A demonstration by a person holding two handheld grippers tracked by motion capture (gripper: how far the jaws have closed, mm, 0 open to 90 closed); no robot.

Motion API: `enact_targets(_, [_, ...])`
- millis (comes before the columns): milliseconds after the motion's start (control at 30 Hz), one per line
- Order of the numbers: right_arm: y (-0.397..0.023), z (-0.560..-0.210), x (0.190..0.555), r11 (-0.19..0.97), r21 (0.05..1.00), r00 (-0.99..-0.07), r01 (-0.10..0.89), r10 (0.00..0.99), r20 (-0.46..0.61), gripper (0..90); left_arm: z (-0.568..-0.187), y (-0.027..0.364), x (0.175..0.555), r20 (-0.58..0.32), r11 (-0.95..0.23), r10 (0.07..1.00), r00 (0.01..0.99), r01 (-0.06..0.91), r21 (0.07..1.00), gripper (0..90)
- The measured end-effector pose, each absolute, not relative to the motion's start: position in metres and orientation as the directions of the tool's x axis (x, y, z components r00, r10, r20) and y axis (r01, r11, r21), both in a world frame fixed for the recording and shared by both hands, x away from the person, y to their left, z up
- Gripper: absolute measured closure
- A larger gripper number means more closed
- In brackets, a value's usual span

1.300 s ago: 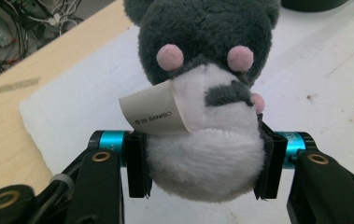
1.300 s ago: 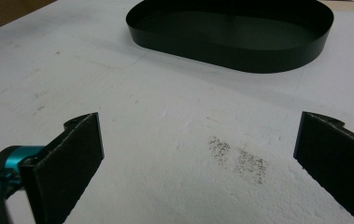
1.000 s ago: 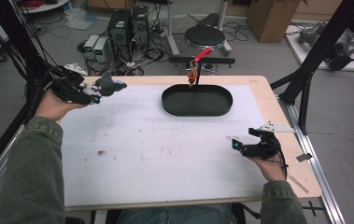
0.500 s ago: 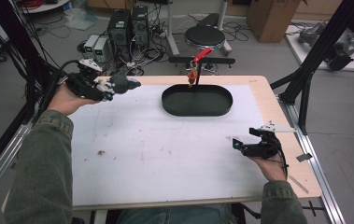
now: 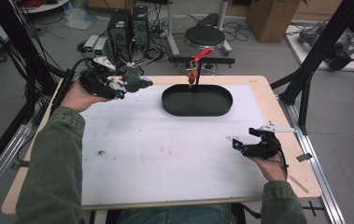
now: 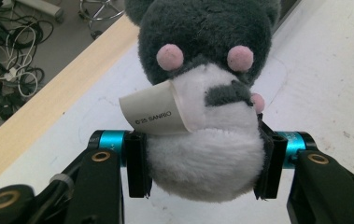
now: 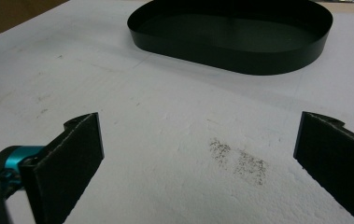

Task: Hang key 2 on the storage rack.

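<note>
A grey and white plush toy [image 6: 202,93] with pink cheeks and a paper tag is clamped by its white body between the pads of my left gripper [image 6: 202,165]. In the high view that left gripper [image 5: 121,86] holds the plush toy [image 5: 135,81] in the air over the table's far left, left of the black oval tray [image 5: 197,101]. My right gripper [image 5: 238,146] rests low near the table's right front, jaws wide apart with nothing between them. Its own view has the two pads [image 7: 69,161] spread over the white mat, with the tray [image 7: 230,39] ahead.
A white mat [image 5: 165,154] covers most of the wooden table. A red-handled clamp stand [image 5: 195,65] rises just behind the tray. Dark smudges [image 7: 237,161] mark the mat. Black frame posts [image 5: 315,60] stand at both sides; cables and boxes lie on the floor beyond.
My left hand has carried the plush toy rightward and a little up, closer to the tray. The right gripper has stayed where it was.
</note>
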State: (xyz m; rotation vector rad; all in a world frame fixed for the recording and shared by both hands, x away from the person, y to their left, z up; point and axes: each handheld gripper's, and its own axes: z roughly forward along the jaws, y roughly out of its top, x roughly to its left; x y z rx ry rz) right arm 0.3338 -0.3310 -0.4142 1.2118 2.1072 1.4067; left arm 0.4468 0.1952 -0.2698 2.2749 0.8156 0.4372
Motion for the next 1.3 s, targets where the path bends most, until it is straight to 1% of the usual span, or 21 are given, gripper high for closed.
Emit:
enact_targets(233, [-0.332,-0.414,0.334,0.145,0.873,-0.58,0.466,0.795,0.178,0.5,-0.271,0.171,0.454,0.068,-0.577,0.639,0.766,0.419,0.701,50.6])
enact_targets(400, [-0.33,-0.415,0.335,0.154,0.87,-0.586,0.469,0.791,0.176,0.5,-0.277,0.144,0.462,0.077,-0.615,0.616,0.784,0.418,0.668,50.5])
enact_targets(467, [-0.33,-0.415,0.335,0.154,0.87,-0.588,0.469,0.79,0.177,0.5,-0.277,0.137,0.465,0.079,-0.615,0.616,0.784,0.416,0.67,50.4])
enact_targets(600, [-0.331,-0.415,0.334,0.15,0.871,-0.587,0.467,0.789,0.179,0.5,-0.277,0.129,0.47,0.082,-0.599,0.616,0.784,0.398,0.695,50.0])
enact_targets(733, [-0.332,-0.416,0.334,0.158,0.867,-0.589,0.472,0.789,0.177,0.5,-0.278,0.125,0.475,0.082,-0.581,0.638,0.765,0.409,0.704,50.1])
enact_targets(867, [-0.333,-0.417,0.335,0.159,0.868,-0.586,0.471,0.791,0.173,0.5,-0.283,0.12,0.48,0.046,-0.521,0.674,0.737,0.43,0.737,50.2])
enact_targets(933, [-0.333,-0.417,0.335,0.157,0.867,-0.586,0.472,0.791,0.176,0.5,-0.286,0.114,0.485,0.022,-0.501,0.675,0.737,0.436,0.748,50.2])
enact_targets(1033, [-0.334,-0.416,0.334,0.154,0.868,-0.585,0.472,0.791,0.178,0.5,-0.287,0.11,0.49,-0.054,-0.453,0.681,0.731,0.478,0.752,50.1])
enact_targets(1200, [-0.335,-0.416,0.334,0.15,0.87,-0.582,0.469,0.794,0.177,0.5,-0.28,0.114,0.494,-0.093,-0.393,0.703,0.705,0.494,0.776,50.1])
enact_targets(1300, [-0.336,-0.416,0.332,0.148,0.869,-0.581,0.472,0.793,0.181,0.5,-0.278,0.119,0.497,-0.106,-0.38,0.722,0.684,0.52,0.765,50.2])
